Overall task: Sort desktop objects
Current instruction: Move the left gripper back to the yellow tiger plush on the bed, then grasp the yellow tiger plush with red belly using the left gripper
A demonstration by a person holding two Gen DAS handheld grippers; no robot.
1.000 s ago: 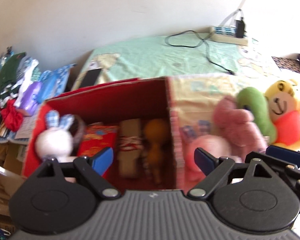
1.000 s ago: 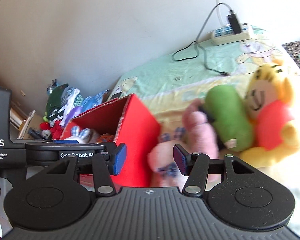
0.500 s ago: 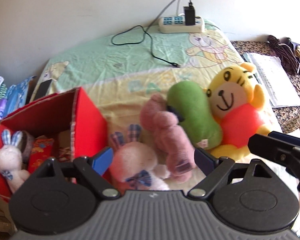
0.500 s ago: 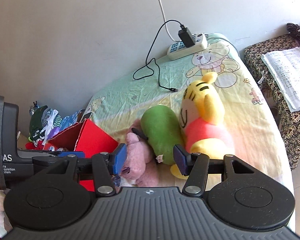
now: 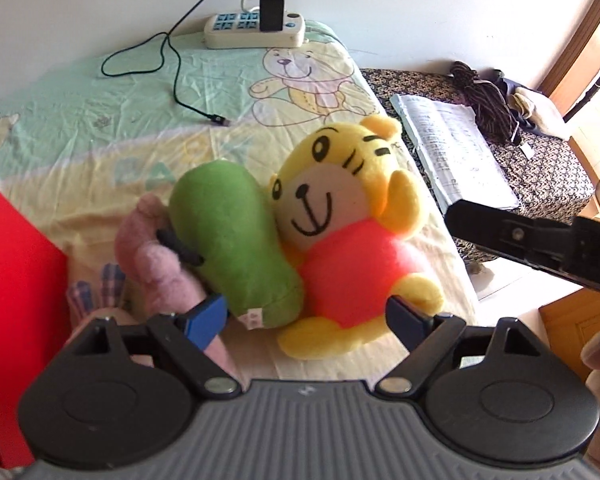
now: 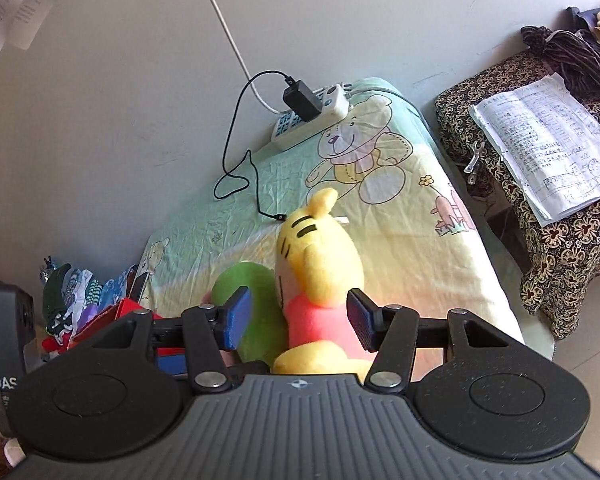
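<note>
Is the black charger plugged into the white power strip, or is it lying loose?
Plugged in. The black charger stands upright in a socket of the white power strip; its cable's far end lies loose on the sheet.

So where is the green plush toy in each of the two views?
Left wrist view: the green plush toy lies left of centre, between the pink plush toy and the yellow tiger plush.
Right wrist view: the same toy shows low and left of centre, partly hidden behind the right gripper's left finger.
Shared landmark: the white power strip by the wall.
</note>
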